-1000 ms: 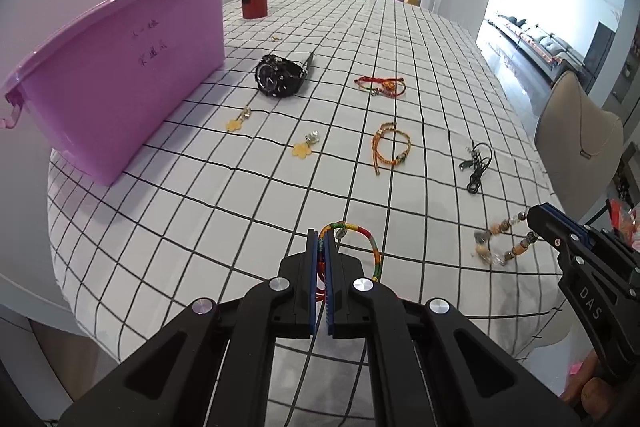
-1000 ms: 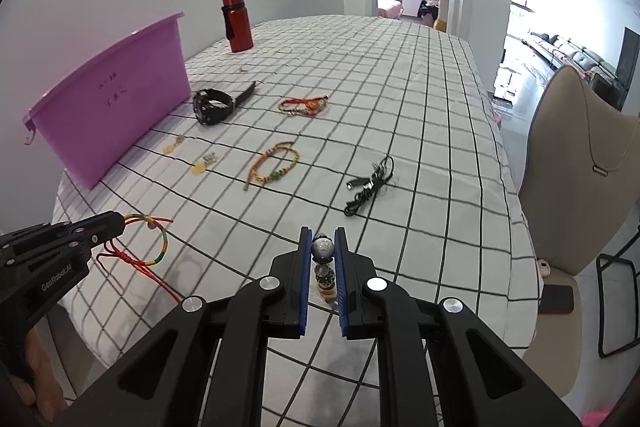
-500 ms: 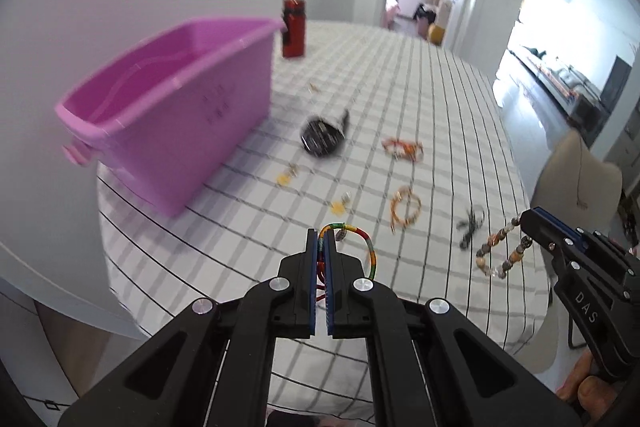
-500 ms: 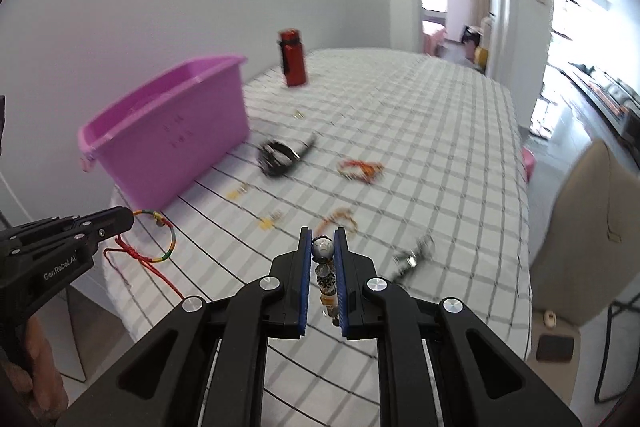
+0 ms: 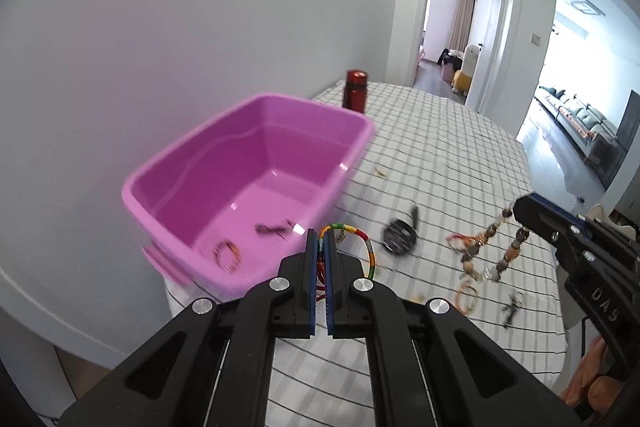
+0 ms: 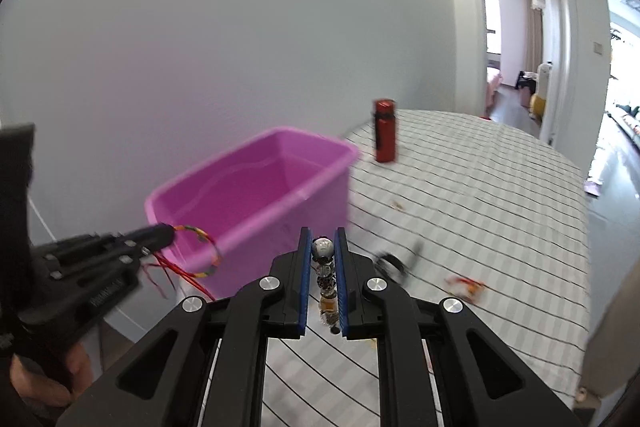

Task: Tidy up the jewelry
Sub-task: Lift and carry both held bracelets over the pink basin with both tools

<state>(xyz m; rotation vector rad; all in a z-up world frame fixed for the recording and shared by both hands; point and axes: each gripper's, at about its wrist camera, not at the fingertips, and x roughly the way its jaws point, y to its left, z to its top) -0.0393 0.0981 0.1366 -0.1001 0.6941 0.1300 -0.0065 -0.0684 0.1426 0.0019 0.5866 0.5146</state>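
My left gripper (image 5: pixel 321 235) is shut on a rainbow cord bracelet (image 5: pixel 362 242) with red strings, held in the air just before the near right corner of the purple tub (image 5: pixel 168 167). The tub (image 6: pixel 256 155) holds a beaded bracelet (image 5: pixel 227 254) and a dark piece (image 5: pixel 274 228). My right gripper (image 6: pixel 323 242) is shut on a beaded bracelet (image 6: pixel 322 247) of grey and brown beads, which hangs as a loop (image 5: pixel 492 247) in the left wrist view, above the table right of the tub. The left gripper (image 6: pixel 168 231) and its rainbow bracelet (image 6: pixel 204 247) show in the right wrist view.
On the checked tablecloth (image 5: pixel 440 155) lie a black watch (image 5: pixel 400 237), a red-orange bracelet (image 5: pixel 460 239), an orange bracelet (image 5: pixel 467 293), a black piece (image 5: pixel 512 307) and small yellow charms. A red bottle (image 5: pixel 354 97) stands behind the tub. A wall is on the left.
Both grippers have risen from the tabletop and swung left toward the purple tub, each still holding its bracelet. The tub's inside has come into view.
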